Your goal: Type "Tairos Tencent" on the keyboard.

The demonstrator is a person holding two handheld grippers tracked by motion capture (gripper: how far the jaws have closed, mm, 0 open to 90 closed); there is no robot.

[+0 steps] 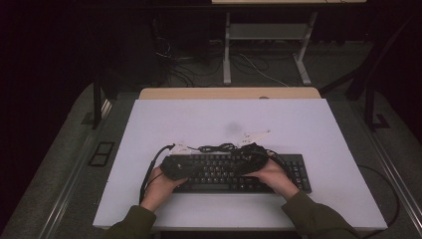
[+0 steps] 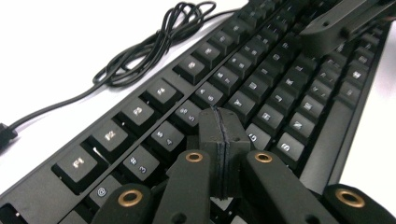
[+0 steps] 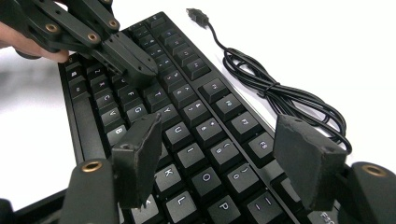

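Working over the black keyboard [image 1: 234, 172], lying at 6 o'clock on the white surface [image 1: 298, 124], coiled cable [image 2: 154, 44] at its 12 o'clock. Left gripper [image 2: 223, 135] with fingers pressed together, empty, poised over the number row; right gripper [image 3: 224, 161] with fingers spread, holding nothing. Probably key pressing; next, lowering the closed tip squarely onto one key.

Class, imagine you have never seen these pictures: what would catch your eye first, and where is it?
A black full-size keyboard lies on the near half of a white table, with both hand-held grippers poised over its keys. The left gripper, jaws shut, points at the number row; the right gripper stands open above the letters. A bundled black cable lies just behind the keyboard.
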